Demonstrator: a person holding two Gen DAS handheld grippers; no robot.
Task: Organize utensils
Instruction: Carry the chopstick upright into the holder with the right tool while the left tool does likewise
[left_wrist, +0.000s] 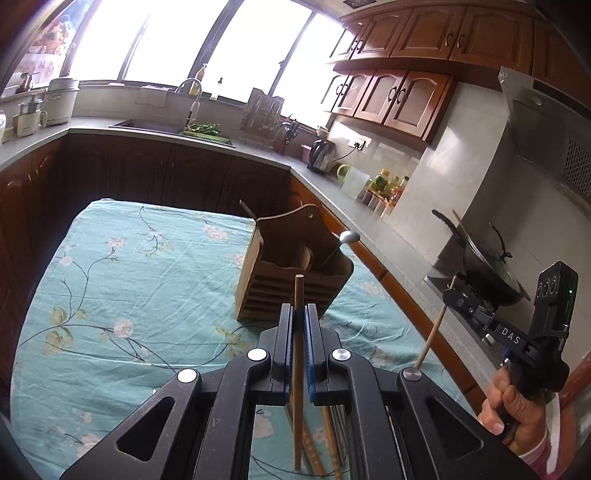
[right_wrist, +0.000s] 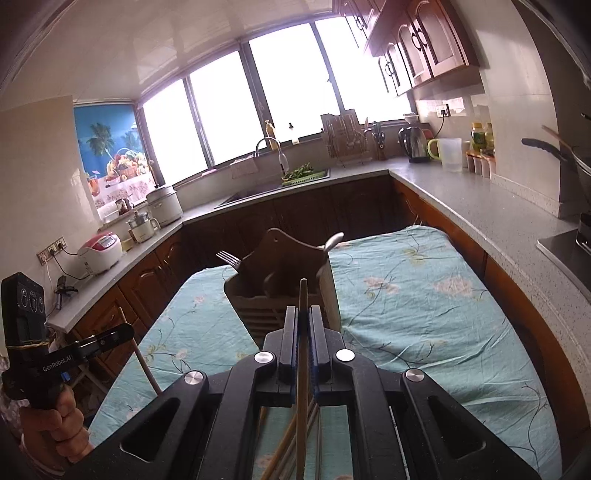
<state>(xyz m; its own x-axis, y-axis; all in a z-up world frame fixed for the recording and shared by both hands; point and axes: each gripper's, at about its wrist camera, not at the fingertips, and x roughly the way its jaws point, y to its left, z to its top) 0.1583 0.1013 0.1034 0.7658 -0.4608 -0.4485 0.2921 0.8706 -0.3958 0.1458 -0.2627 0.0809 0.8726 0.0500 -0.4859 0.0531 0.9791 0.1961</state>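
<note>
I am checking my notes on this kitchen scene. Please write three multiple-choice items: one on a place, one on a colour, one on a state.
1. Where does the wooden utensil holder stand?
A. on the cloth-covered table
B. in the sink
C. on the stove

2. What is the main colour of the tablecloth?
A. red
B. teal
C. black

3. What is the state of the left gripper?
A. wide open and empty
B. shut on a wooden chopstick
C. shut on a fork

Answers:
1 A, the holder rests on the floral cloth.
2 B, the cloth is teal with pale flowers.
3 B, the wooden chopstick passes between its closed blue pads.
</note>
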